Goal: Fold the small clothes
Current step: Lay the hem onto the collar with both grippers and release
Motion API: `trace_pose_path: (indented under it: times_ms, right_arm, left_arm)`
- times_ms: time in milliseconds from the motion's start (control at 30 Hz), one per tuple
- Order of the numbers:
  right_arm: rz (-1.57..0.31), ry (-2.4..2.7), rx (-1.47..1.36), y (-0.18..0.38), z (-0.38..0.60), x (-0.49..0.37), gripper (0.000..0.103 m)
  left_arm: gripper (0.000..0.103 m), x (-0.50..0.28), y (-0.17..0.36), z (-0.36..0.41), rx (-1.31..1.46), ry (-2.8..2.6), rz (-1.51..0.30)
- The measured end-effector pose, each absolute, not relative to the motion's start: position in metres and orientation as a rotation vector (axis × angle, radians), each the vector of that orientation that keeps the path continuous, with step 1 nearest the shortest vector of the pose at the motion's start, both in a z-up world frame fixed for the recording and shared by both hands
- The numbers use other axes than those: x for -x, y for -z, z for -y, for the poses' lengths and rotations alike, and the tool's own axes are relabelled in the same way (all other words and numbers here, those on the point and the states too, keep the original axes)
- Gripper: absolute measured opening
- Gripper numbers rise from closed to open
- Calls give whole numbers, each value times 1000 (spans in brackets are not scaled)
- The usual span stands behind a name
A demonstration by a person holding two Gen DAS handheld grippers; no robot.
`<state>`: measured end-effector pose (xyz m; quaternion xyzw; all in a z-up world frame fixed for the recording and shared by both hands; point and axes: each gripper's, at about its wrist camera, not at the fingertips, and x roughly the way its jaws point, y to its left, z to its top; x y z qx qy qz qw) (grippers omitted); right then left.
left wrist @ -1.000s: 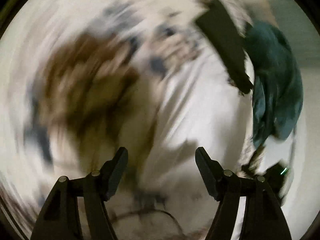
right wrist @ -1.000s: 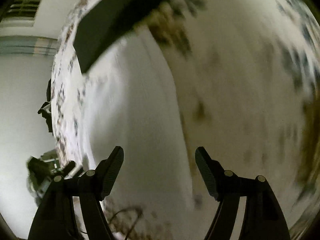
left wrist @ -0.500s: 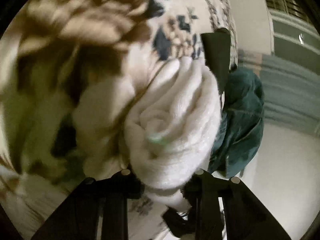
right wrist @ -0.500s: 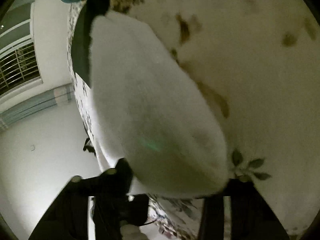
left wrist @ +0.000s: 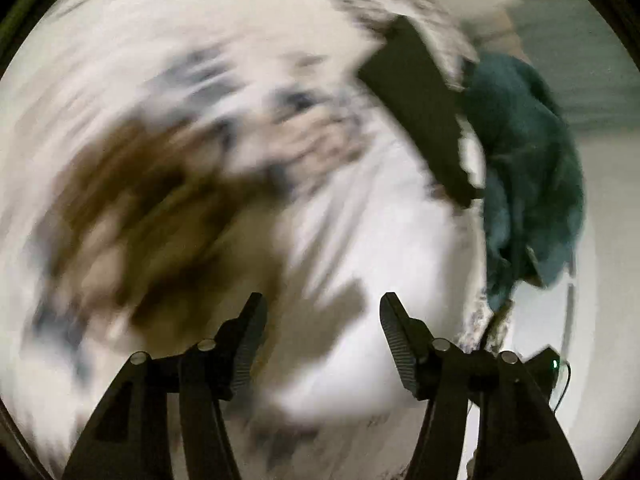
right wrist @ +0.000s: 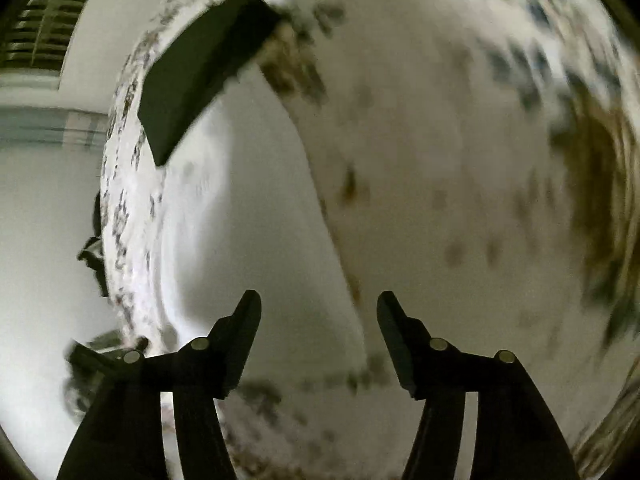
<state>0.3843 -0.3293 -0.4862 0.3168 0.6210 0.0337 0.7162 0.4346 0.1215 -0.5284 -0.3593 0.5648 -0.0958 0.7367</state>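
Left wrist view: left gripper (left wrist: 322,316) jaws spread, empty, above the white cloth (left wrist: 380,248) lying on a floral bedspread (left wrist: 160,160); teal garment (left wrist: 532,168) at its edge. Right wrist view: right gripper (right wrist: 318,314) jaws apart, empty, over the same white cloth (right wrist: 240,220); dark flat object (right wrist: 204,68) beyond it.

Soft white cloth (left wrist: 380,248) (blurred, weave unreadable), printed floral fabric bedsheet (right wrist: 460,160), matt black flat slab (left wrist: 420,120), rumpled teal cloth (left wrist: 528,168), matt black plastic ribbed fingers (left wrist: 394,332), small shiny metal pins
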Motion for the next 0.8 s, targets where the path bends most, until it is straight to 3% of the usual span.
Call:
trace_pose_path:
  times_ms: [133,167,200,233,267,300,433,633,700,733,800]
  right_arm:
    - [-1344,-103,-669,500,331,-471,63]
    - [-1352,-117,-675,506,331,-495,63]
    - [-1360,-133,-687,513,329,-512,63]
    - [-1367,-142,-695,519,326,-525,58]
    - [-1357,-146,-697,521,323,-536,18]
    - [-1347,-133,-682,519,322,-541,8]
    - [-1269,-80,-616,495,322,-544,7]
    - [-1353,7,-594,523,325,-548,5]
    - [-1379,-11,-632,527,324,-550,5]
    - [-1386,-33,-658,524,326,-550,9]
    - [-1405,-81,-685,516,329,-545,29]
  left_arm:
    - [56,-529,558,-90,627,308,-1279]
    - [50,-538,563,-85,597,325,-1289]
    - [39,-552,569,-77,554,343,-1298]
    - [7,-560,573,-71,508,347,-1312]
    - [8,-561,571,-67,474,356,-1312]
    - [8,-559,561,-67,458,372,-1264]
    - [8,-548,543,-90,505,356,-1197]
    - [8,-553,592,-106,580,311,-1302]
    - [13,-550,588,-114,658,347,-1308]
    - [22,-546,584,-118,708,362,-1304]
    - [42,-537,576,-125,795,390,-1305]
